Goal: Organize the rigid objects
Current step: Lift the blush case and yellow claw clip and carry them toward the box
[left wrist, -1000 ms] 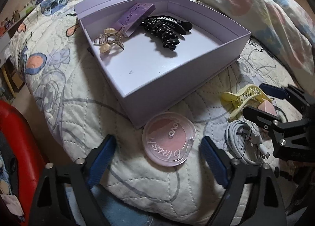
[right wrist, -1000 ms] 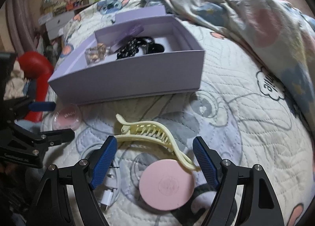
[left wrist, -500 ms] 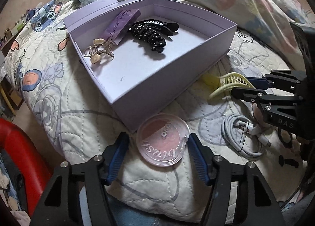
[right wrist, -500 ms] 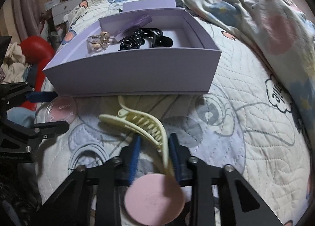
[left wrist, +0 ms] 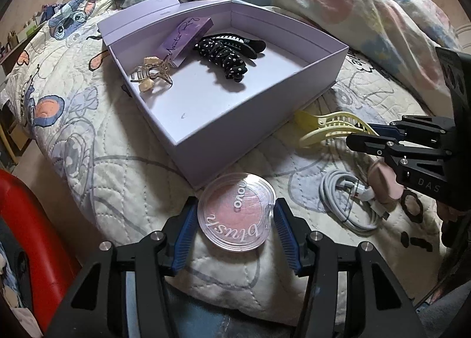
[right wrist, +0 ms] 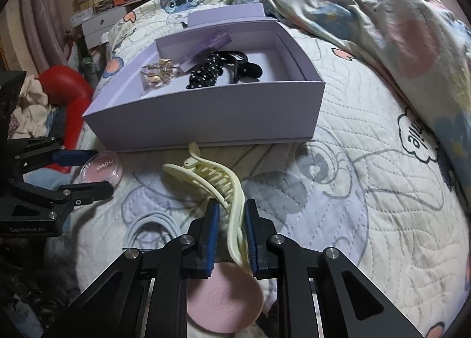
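three hair pieces already lie in the lilac box [left wrist: 321, 72]. my left gripper [left wrist: 235, 230] clamps the blush compact [left wrist: 235, 215]; my right gripper [right wrist: 232, 237] clamps the yellow hair claw [right wrist: 217, 179], both on the quilt beside it.

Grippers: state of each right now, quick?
Left gripper: shut on the blush compact.
Right gripper: shut on the yellow hair claw.
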